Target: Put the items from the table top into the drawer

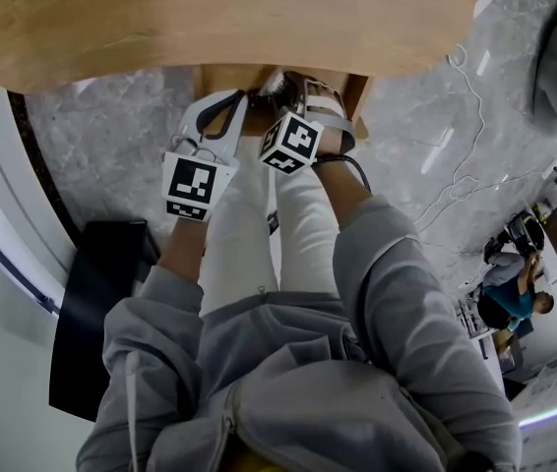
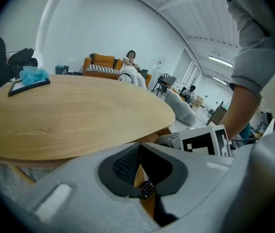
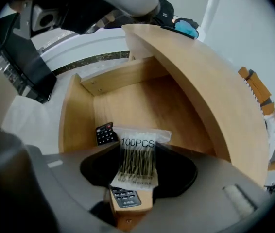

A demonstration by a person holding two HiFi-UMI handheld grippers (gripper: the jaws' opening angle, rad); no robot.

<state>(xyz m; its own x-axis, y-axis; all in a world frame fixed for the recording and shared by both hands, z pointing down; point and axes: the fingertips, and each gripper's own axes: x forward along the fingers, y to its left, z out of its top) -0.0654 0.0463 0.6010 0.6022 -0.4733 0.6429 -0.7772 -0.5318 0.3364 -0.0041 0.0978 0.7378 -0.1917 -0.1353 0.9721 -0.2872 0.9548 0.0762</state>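
Closest to its own camera, the right gripper (image 3: 137, 173) is clamped on one clear packet (image 3: 137, 152) of thin sticks printed "100PCS", held upright above the open wooden drawer (image 3: 70, 115). Only the right gripper view shows this; in the head view the packet is hidden behind the hands. A black remote (image 3: 106, 132) lies on the drawer floor just beyond the jaws, and more keys show beneath the packet; I cannot tell whether that is one remote or two. Bare wood runs from there to the back wall, and the round table top (image 3: 210, 91) overhangs along the right. The left gripper (image 2: 137, 147) is pinched shut on nothing, beside the drawer. Its view alone shows a teal cloth (image 2: 33, 75) on a black tray (image 2: 28, 87) at the table's far edge.
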